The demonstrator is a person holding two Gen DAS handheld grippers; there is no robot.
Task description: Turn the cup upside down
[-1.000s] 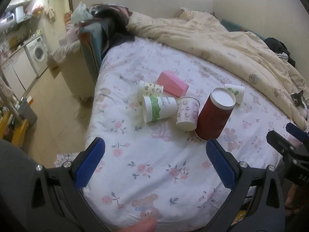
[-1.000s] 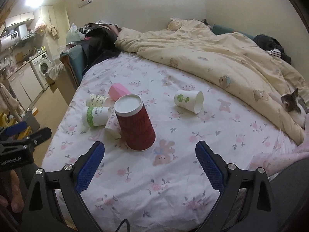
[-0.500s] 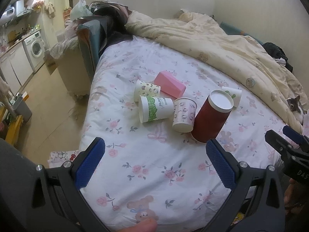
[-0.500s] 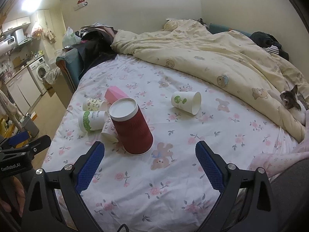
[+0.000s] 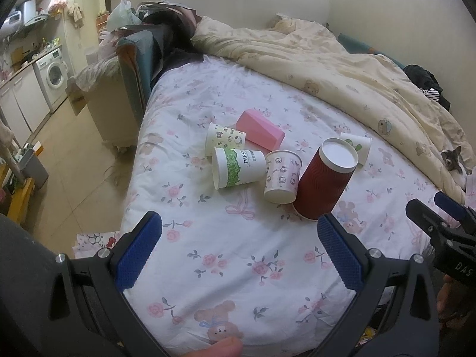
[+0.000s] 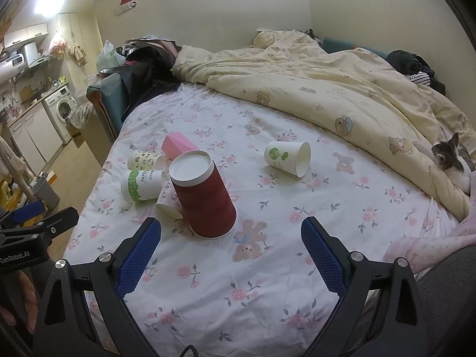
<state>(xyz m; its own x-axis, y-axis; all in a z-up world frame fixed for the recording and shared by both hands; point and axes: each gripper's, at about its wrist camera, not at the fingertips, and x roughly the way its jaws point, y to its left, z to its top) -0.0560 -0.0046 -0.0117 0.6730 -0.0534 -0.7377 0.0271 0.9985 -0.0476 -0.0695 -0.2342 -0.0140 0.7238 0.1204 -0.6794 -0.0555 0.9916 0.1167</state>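
Note:
A dark red ribbed cup (image 5: 325, 181) (image 6: 203, 197) stands upside down on the flowered sheet, leaning a little. Beside it a pink-print cup (image 5: 282, 177) (image 6: 168, 200) stands upside down. A green "PAPER" cup (image 5: 236, 167) (image 6: 142, 185), a yellow-print cup (image 5: 224, 139) (image 6: 145, 159) and a white cup with a green print (image 5: 357, 146) (image 6: 287, 158) lie on their sides. My left gripper (image 5: 238, 251) is open and empty, short of the cups. My right gripper (image 6: 230, 251) is open and empty, just in front of the red cup.
A pink box (image 5: 260, 129) (image 6: 178, 145) lies behind the cups. A cream duvet (image 6: 342, 89) covers the bed's far side, with a cat (image 6: 452, 160) at the right. The bed edge drops to the floor (image 5: 74, 154) at the left.
Both grippers have drawn back and risen slightly, so the cups look a little farther away. The cups have not moved. Both grippers stay open.

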